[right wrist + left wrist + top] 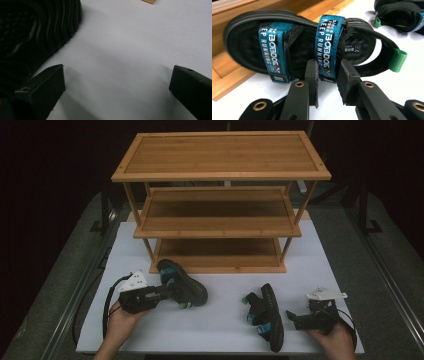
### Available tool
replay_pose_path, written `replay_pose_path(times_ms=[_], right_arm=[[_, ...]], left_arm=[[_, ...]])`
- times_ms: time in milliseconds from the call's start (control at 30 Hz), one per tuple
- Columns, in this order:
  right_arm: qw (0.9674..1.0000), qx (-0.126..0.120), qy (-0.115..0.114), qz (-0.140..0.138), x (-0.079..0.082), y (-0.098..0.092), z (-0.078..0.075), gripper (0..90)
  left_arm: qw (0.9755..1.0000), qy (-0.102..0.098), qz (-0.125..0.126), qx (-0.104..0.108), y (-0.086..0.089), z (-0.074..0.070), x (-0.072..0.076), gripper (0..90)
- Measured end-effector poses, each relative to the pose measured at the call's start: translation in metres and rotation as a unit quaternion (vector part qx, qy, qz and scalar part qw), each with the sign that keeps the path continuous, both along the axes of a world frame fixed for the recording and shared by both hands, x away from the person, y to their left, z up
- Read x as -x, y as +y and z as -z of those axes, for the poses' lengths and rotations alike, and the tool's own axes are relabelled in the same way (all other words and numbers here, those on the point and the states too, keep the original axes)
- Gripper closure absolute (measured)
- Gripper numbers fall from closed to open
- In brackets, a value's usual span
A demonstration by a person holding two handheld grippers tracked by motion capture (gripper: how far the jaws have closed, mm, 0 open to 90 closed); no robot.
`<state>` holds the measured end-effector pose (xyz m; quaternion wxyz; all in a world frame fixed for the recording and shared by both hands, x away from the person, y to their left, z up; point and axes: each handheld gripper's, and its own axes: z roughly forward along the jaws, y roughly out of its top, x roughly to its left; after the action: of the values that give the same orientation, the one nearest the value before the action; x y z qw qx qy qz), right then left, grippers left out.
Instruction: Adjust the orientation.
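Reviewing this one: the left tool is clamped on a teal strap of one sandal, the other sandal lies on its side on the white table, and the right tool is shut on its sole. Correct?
Not quite. The right tool is open with nothing between its jaws, as the right gripper view shows; the sandal on its side lies beside it. The rest holds: the left tool is clamped on a teal strap of the other sandal.

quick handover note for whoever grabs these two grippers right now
Left gripper: shut on the teal strap of the left sandal, just in front of the wooden rack.
Right gripper: open, holding nothing, beside the right sandal, which lies on its side on the white table.
Done: one sandal gripped.
Left: probably shelve both sandals; none is on the rack yet.
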<state>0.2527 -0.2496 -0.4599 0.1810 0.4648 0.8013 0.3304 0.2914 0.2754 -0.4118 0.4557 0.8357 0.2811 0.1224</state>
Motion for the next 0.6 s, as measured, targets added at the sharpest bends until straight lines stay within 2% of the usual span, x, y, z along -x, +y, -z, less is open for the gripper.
replay_pose_path(times_ms=[233, 400, 600], right_arm=[[1.0, 0.0, 0.0, 0.0, 0.0, 0.0, 0.0, 0.0], [1.0, 0.0, 0.0, 0.0, 0.0, 0.0, 0.0, 0.0], [1.0, -0.001, 0.0, 0.0, 0.0, 0.0, 0.0, 0.0]], left_arm=[[1.0, 0.004, -0.004, 0.008, -0.005, -0.003, -0.009, 71.3], [0.9999, -0.002, 0.0, 0.014, -0.013, -0.007, -0.017, 70.9], [0.9998, 0.0, 0.003, 0.018, -0.02, -0.009, -0.028, 70.6]])
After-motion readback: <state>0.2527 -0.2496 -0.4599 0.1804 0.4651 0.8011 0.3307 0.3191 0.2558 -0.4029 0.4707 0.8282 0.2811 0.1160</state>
